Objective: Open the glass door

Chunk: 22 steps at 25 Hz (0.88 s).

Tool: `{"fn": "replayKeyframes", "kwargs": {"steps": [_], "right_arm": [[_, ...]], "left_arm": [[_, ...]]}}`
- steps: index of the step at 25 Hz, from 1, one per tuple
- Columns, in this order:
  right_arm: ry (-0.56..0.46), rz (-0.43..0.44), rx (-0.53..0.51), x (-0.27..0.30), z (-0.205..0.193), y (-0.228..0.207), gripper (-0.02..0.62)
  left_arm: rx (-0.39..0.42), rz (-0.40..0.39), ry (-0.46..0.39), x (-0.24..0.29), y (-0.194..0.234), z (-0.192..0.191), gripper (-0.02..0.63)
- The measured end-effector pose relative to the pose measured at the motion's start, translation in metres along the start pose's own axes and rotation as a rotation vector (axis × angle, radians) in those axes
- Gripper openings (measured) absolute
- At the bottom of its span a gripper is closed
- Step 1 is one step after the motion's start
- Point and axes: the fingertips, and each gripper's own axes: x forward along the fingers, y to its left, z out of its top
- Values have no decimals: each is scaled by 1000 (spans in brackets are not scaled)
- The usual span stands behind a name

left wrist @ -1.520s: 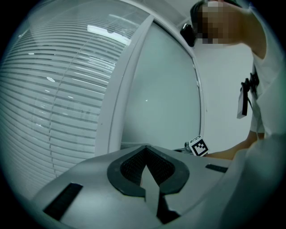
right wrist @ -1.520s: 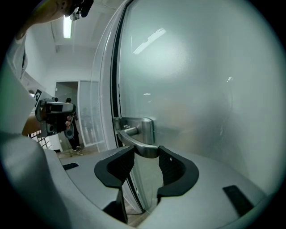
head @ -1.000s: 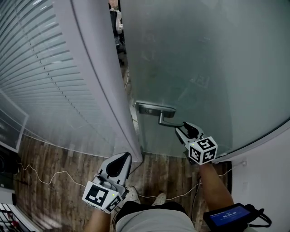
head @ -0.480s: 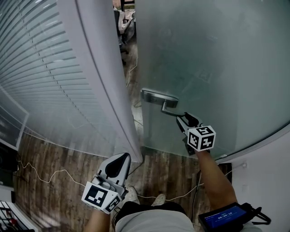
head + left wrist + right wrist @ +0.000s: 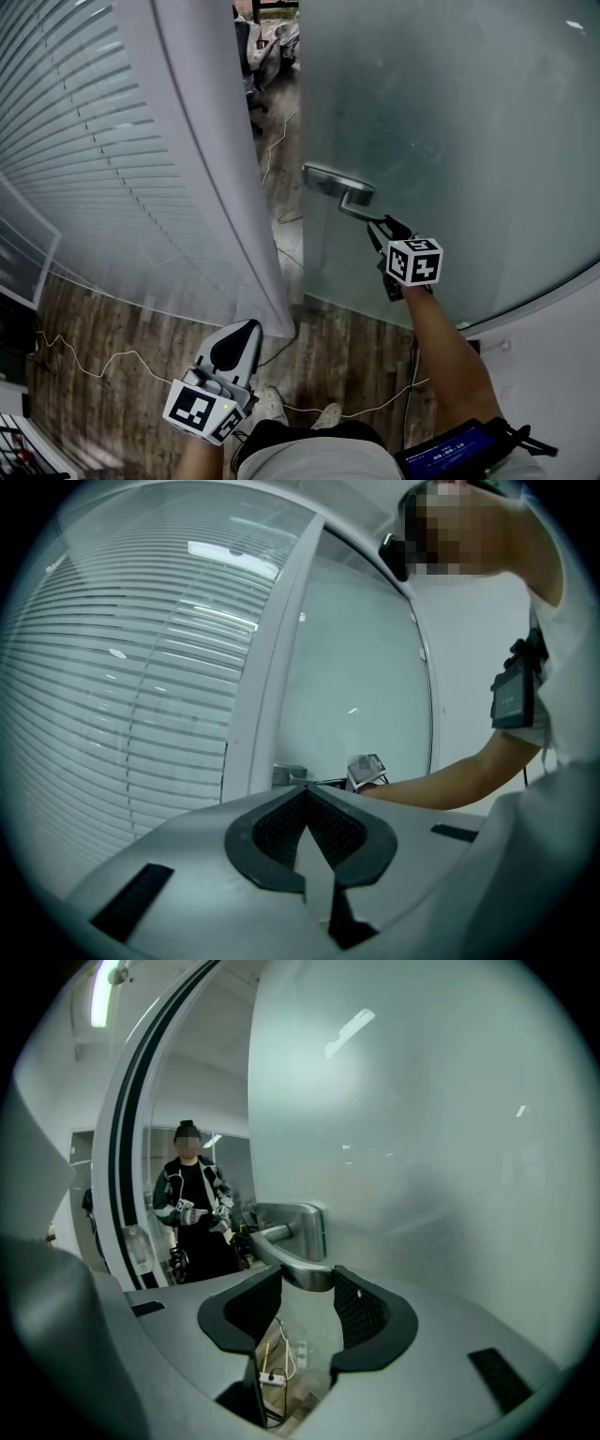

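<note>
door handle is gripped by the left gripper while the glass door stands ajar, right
Not quite. The right gripper grips the door handle, its pads on either side of the lever, as the right gripper view shows. The left gripper is shut on nothing. The glass door does stand ajar.

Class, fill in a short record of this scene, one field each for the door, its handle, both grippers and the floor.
glass door: frosted, ajar, with a gap between its edge and the door frame
handle: metal lever, near the door's open edge
right gripper: closed on the lever's end
left gripper: shut, empty, held low and away from the door
wooden floor: a thin cable lies across it
</note>
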Motion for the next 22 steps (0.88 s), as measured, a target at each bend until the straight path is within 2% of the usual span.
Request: {"fn": "replayKeyframes", "kwargs": {"steps": [11,15,18,22], "right_arm": [[35,-76,52,41,16,-40,175],[51,-147,59,44,22,-54,175],[53,-131,71,45,18,-53,175],[19,-117,29,33,28,-39,173]], "left_arm": [[9,2,20,-2,-1,-5,0],[8,11,24,-5,2,-5,0],[9,15,22,-6,4,-5,0],[6,11,21,-7,5,-5,0]]}}
